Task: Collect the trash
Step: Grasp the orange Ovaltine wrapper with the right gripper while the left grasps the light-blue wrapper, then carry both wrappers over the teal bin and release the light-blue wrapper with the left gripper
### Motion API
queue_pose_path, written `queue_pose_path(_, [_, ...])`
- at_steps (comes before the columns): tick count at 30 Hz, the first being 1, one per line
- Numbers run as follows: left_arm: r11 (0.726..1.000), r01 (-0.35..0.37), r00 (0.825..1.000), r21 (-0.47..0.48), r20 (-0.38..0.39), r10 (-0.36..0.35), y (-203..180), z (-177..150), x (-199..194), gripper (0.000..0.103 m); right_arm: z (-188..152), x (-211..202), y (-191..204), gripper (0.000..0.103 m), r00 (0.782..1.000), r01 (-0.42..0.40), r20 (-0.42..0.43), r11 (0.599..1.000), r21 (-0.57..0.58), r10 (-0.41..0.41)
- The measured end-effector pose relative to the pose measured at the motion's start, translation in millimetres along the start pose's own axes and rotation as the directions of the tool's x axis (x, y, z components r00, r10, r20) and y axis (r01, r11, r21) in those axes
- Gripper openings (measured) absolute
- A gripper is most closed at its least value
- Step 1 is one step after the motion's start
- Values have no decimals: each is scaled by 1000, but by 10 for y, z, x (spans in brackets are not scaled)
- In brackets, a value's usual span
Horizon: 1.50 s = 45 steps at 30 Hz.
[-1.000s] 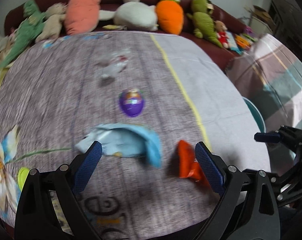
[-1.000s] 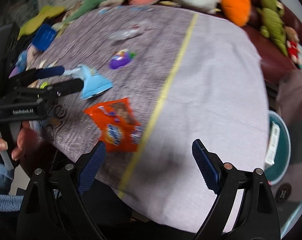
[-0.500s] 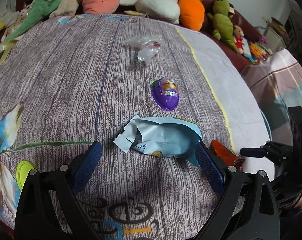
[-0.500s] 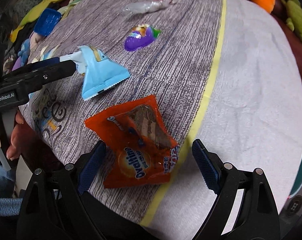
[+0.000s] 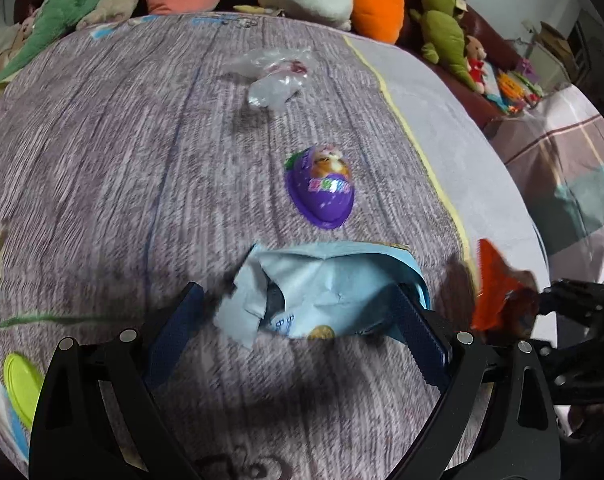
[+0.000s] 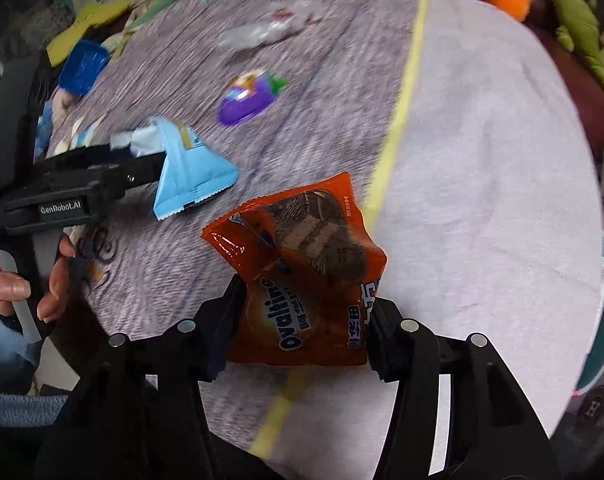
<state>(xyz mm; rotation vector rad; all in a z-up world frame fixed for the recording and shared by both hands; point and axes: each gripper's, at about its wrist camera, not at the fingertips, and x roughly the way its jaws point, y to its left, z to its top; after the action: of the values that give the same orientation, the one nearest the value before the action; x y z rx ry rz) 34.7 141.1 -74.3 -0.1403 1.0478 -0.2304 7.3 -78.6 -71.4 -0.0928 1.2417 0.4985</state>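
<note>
The right gripper [image 6: 302,316] has just been closing its jaws, and they now squeeze an orange snack packet [image 6: 302,264] at the near edge of the tabletop [image 6: 482,168]. The packet is crumpled between the pads and shows the word "Ovaltine" in white letters; other characters beside it are too small to read. To its left, the left gripper [image 5: 298,316] has its jaws wide apart on both sides of a light blue wrapper [image 5: 334,288], and whether the pads press it I cannot tell. Its black body carries the label "GenRobot.AI". Further in lies a purple egg-shaped pack [image 5: 322,188] with blurred writing. Beyond it, toward the far edge, rests a clear plastic bag [image 5: 278,76].
</note>
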Motion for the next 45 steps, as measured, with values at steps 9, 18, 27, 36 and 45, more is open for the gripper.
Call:
queue_pose_path(9, [993, 58, 998, 101, 23, -61, -385, 96, 117, 35, -50, -256, -451, 52, 998, 48, 46, 994, 95, -53])
queue_pose_path(18, [988, 37, 998, 149, 51, -45, -743, 91, 52, 9, -95, -364, -756, 51, 994, 61, 79, 986, 157, -74])
queue_pose_path(27, [978, 29, 994, 205, 102, -51, -1198, 285, -127, 9, -189, -605, -1154, 51, 985, 57, 146, 974, 221, -91])
queue_pose_path(36, [956, 59, 991, 289, 96, -90, -1848, 440, -89, 9, -441, -891, -1640, 52, 970, 55, 207, 947, 317, -126])
queue_pose_path(45, [923, 84, 991, 375, 64, -116, -2491, 456, 15, 9, -754, -1136, -2139, 52, 953, 52, 253, 916, 398, -164])
